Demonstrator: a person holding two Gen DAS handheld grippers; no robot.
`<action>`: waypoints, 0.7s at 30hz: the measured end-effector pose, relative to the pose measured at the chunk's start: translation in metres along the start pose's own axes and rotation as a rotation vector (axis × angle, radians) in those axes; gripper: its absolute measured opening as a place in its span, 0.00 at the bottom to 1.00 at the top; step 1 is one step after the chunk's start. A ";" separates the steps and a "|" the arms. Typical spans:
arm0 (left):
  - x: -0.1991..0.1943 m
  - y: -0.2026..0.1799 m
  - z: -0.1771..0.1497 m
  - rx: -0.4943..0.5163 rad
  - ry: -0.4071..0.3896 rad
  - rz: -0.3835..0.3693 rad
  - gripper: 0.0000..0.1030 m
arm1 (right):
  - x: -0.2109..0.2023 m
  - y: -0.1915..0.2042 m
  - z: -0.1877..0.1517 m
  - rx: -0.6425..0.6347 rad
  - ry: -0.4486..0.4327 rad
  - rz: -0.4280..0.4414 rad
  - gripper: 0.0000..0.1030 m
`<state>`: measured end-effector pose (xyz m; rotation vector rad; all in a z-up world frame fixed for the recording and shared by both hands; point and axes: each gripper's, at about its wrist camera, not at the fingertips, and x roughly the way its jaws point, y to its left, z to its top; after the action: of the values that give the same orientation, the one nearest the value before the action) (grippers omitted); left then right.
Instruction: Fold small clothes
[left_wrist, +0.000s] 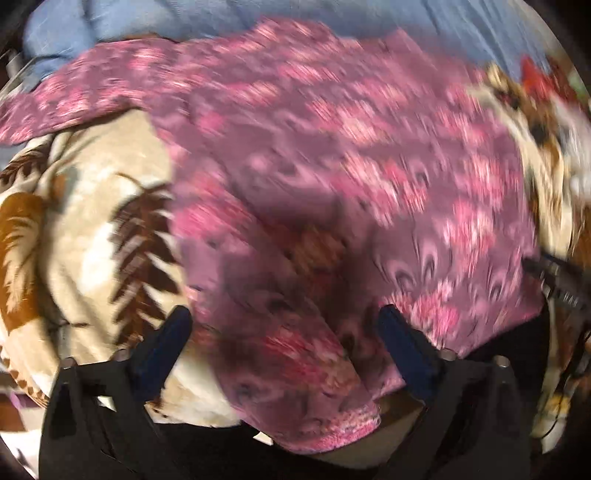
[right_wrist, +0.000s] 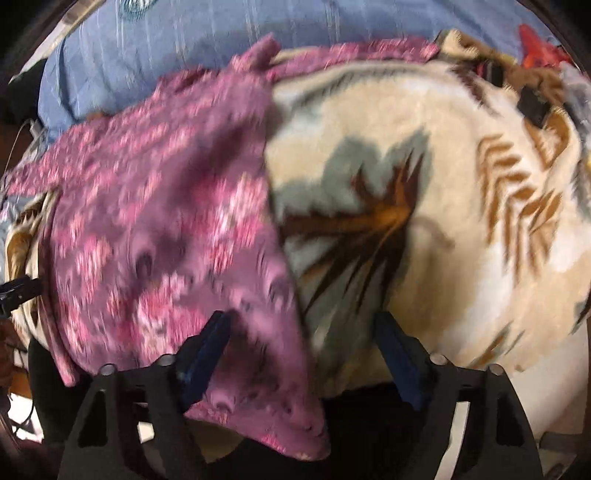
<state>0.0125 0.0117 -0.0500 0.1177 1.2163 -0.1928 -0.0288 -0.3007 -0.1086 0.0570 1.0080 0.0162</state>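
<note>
cream leaf-print blanket (right_wrist: 461, 229) under pink garment (left_wrist: 332, 155); left claw (left_wrist: 284, 325) and right claw (right_wrist: 299, 328) gape wide, hem between each, ungripped. next: pinch corners, fold.

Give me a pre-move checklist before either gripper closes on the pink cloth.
1. Left gripper open: ok, fingers spread wide.
2. Right gripper open: ok, fingers spread wide.
3. Pink cloth between left fingers: ok, a near corner lies there.
4. Pink cloth between right fingers: ok, its right edge runs through the gap.
5. Cloth lying flat on the leaf-print blanket: not ok, folds and wrinkles show.
6. Views sharp enough to pick a grasp point: not ok, both are motion-blurred.
</note>
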 end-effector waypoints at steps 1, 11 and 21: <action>0.003 -0.003 -0.001 0.017 0.007 0.036 0.65 | -0.002 0.006 -0.003 -0.042 -0.003 -0.019 0.68; -0.027 0.059 -0.010 -0.146 -0.031 -0.010 0.05 | -0.029 -0.006 -0.012 -0.057 -0.072 0.065 0.01; -0.025 0.102 -0.042 -0.234 0.019 0.005 0.03 | -0.038 -0.050 -0.031 0.135 -0.035 0.142 0.01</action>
<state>-0.0127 0.1218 -0.0419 -0.0815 1.2485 -0.0444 -0.0761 -0.3508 -0.0960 0.2510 0.9679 0.0766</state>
